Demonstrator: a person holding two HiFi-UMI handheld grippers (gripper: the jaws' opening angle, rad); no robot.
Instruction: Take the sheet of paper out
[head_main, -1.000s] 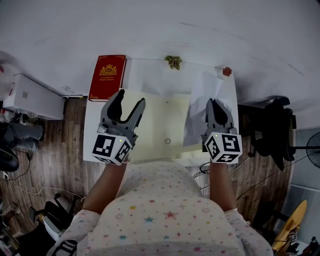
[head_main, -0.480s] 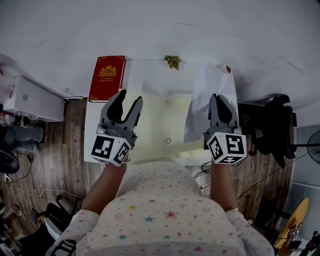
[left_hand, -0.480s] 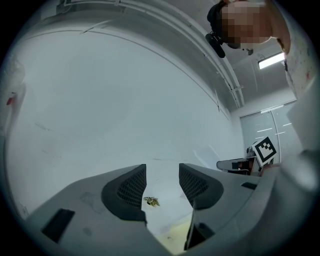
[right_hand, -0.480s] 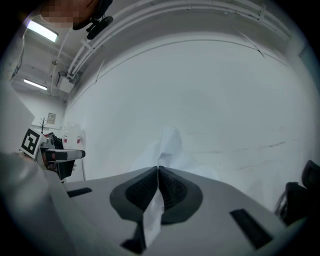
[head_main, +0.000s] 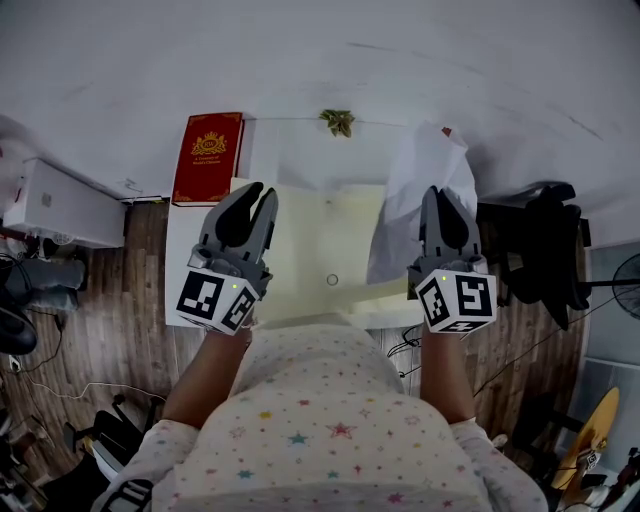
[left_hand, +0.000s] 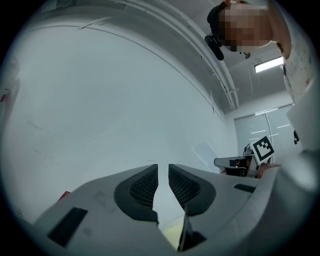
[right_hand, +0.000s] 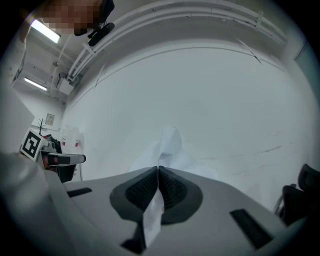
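A white sheet of paper (head_main: 425, 170) rises crumpled over the table's right side, with my right gripper (head_main: 445, 195) shut on its lower edge. In the right gripper view the sheet (right_hand: 170, 145) stands up between the closed pads of that gripper (right_hand: 158, 172). A pale yellow folder (head_main: 330, 240) lies flat in the middle of the white table (head_main: 300, 150). My left gripper (head_main: 255, 195) hovers over the folder's left part. Its jaws are drawn close, and the left gripper view shows a narrow slit between the left gripper's (left_hand: 163, 172) pads with nothing in it.
A red book (head_main: 210, 155) lies at the table's far left corner. A small leafy ornament (head_main: 337, 120) sits at the far edge. A black chair (head_main: 545, 250) stands right of the table, and a white box (head_main: 55, 200) is on the floor to the left.
The left gripper's jaws have narrowed from wide open to a slit. The right gripper has lifted the sheet higher and farther back.
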